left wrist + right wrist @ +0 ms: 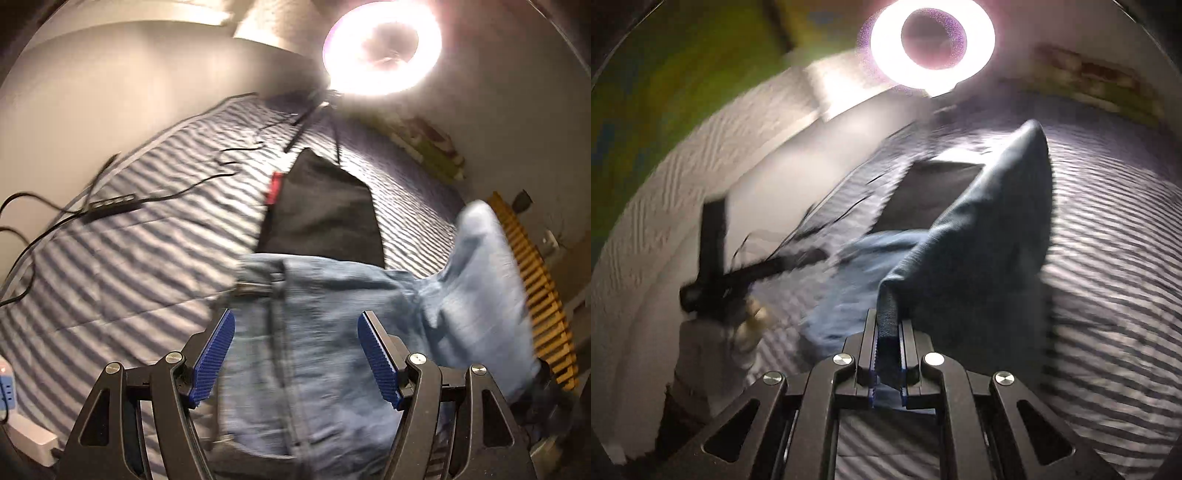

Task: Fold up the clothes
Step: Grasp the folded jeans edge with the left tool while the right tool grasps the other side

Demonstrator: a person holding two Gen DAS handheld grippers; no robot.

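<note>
I can read no writing or brand anywhere; both views are smeared with motion; low in my right frame my right gripper (pixel 888 343) is clamped tight on a hem of the jeans (pixel 990 236), which rise in a dark peak toward centre; low in my left frame my left gripper (pixel 295 354) gapes wide, pads clear of the pale denim spread between them; beyond, mid-frame, a folded dark garment (pixel 325 218) with a red tag (pixel 274 187) lies on the striped bedspread (pixel 122 266); a ring light (pixel 382 48) glares top right.
</note>
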